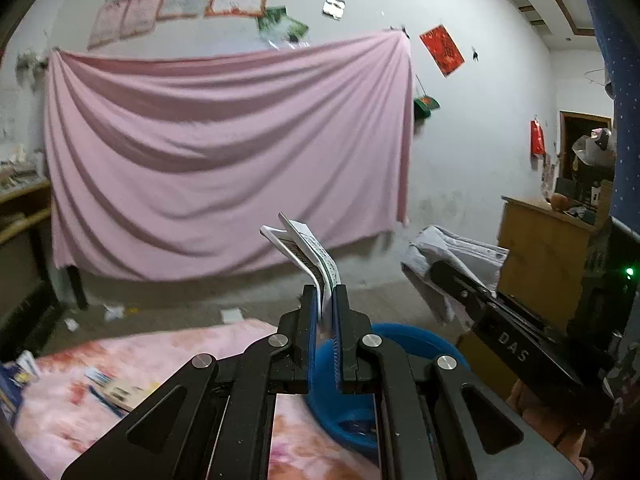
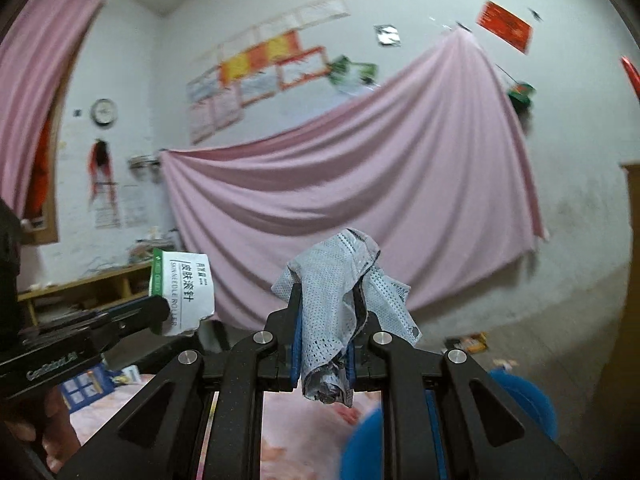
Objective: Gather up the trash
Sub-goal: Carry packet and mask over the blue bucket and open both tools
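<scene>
Both grippers are clamped tight on trash: left gripper [image 1: 324, 300] pinches a flattened white printed box [image 1: 308, 252], right gripper [image 2: 324, 332] squeezes a crumpled grey mesh wrapper [image 2: 344, 300]. Just below them is a blue bin [image 1: 404, 340], so I'd guess the drop is next. Not done though, scraps of paper [image 1: 114, 312] on the floor and a few packets [image 1: 120, 394] on the pink blanket [image 1: 68, 412] are left.

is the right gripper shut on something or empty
Shut on something. The right gripper pinches a crumpled grey perforated wrapper between its blue pads, the wrapper bunched above and below the jaws.
</scene>
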